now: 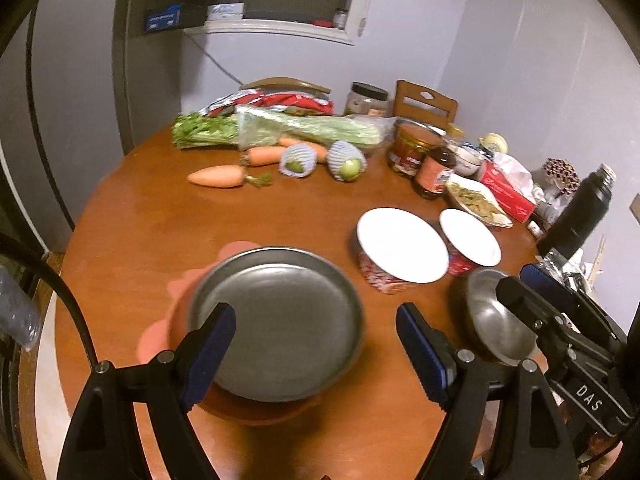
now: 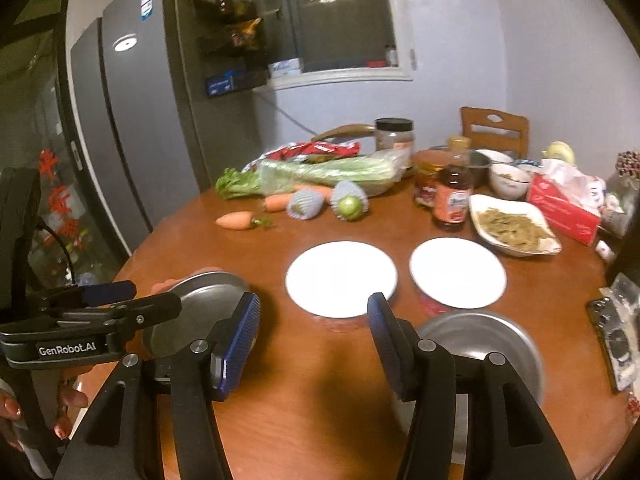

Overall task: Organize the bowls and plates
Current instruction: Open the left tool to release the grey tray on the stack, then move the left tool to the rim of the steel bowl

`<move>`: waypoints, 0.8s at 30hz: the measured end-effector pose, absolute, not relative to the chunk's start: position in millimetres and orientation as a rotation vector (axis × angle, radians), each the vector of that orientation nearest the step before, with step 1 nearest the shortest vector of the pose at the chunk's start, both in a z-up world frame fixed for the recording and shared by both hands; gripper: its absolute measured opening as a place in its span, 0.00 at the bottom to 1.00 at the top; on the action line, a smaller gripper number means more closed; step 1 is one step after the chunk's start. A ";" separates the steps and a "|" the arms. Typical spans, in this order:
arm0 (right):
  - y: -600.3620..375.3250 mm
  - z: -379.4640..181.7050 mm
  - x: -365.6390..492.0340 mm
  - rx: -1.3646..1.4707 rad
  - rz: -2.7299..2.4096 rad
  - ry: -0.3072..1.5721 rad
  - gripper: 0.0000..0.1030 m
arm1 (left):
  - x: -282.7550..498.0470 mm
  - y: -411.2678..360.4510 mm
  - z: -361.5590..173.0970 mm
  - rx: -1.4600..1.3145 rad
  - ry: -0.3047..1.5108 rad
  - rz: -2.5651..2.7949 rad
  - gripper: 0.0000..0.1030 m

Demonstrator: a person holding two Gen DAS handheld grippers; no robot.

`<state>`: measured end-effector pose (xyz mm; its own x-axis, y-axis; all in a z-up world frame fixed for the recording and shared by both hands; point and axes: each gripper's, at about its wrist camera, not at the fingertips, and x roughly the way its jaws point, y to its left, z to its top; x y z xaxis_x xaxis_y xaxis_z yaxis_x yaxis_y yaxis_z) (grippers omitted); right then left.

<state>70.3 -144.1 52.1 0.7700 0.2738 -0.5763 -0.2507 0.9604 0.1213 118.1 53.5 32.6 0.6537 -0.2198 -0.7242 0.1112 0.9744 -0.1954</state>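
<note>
My left gripper [image 1: 316,340]: jaws wide apart, nothing held. Grey metal plate [image 1: 276,320] sits on the round wooden table [image 1: 160,232] just below and between its fingers, clear of both pads.

My right gripper [image 2: 314,344]: jaws parted, empty. Metal bowl [image 2: 480,340] lies just right of its right finger. Two white-lidded bowls [image 2: 342,278] stand ahead of it, side by side.

Beyond both: carrots [image 1: 216,176], jars, a dish of food [image 2: 514,226].
</note>
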 end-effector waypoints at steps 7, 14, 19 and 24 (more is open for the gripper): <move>-191.8 60.7 50.4 0.093 0.227 0.596 0.56 | 110.8 16.4 36.3 -0.134 0.830 -0.237 0.80; -238.3 54.7 42.7 0.129 0.144 0.589 0.56 | 113.3 -20.6 29.9 -0.122 0.855 -0.263 0.80; -269.8 42.1 43.7 0.142 0.078 0.606 0.56 | 119.2 -44.0 24.2 -0.113 0.870 -0.283 0.80; -294.3 28.0 46.6 0.162 0.048 0.634 0.56 | 129.3 -61.1 14.5 -0.139 0.891 -0.303 0.80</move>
<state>46.6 -294.3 28.0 0.8047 0.0943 -0.5861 0.0047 0.9862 0.1652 129.3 -61.1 14.5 0.5899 -0.3168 -0.7427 0.2022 0.9485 -0.2439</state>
